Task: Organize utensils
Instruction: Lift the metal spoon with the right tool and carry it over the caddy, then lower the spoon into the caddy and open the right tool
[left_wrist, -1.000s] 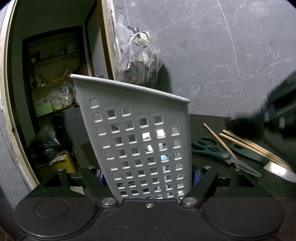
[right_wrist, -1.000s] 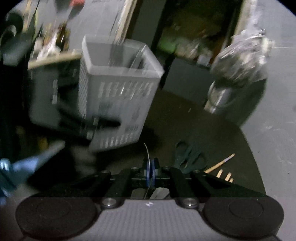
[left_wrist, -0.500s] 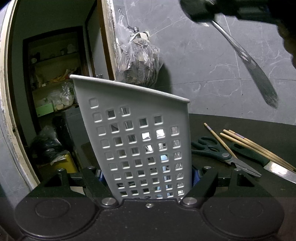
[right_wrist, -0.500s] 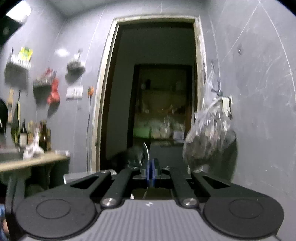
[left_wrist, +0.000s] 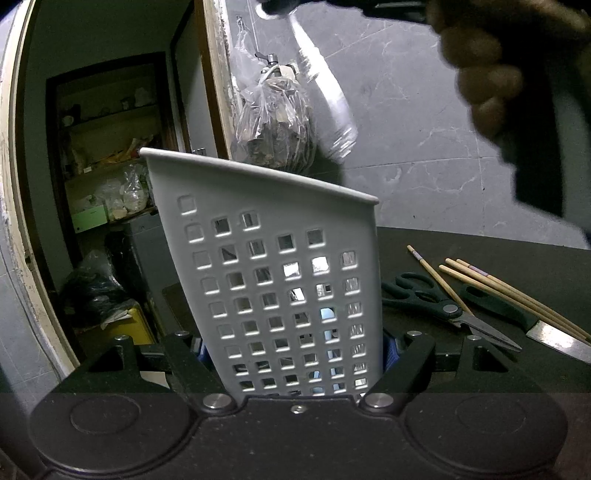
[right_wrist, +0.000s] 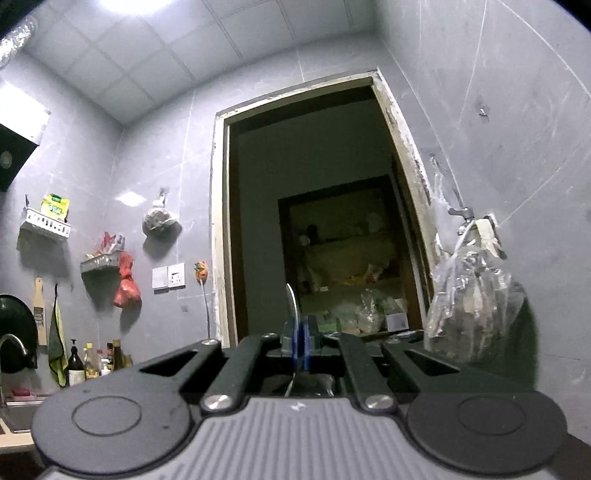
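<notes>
L gripper clamped on the grey perforated caddy, 1 pad each side of its base, basket upright on the dark counter and held steady. R gripper pinched tight on a thin metal utensil, edge-on from its own cam so can't tell knife from spatula; from the L cam it's a long blurred blade hanging down-right from the top of frame, tip above and behind the caddy rim, person's hand gripping the tool upper right. Not in the basket yet. On the counter R of the caddy: scissors, 4 chopsticks, green-handled knife, all waiting. Step in hand, I'd say: drop this one in. To do it well: tip the blade closer to vertical, bring the point over the open top rather than the back wall, lower until it's well inside before letting go. Keep the L grip firm so the light plastic doesn't tip. Risk: tip catching a square hole.
</notes>
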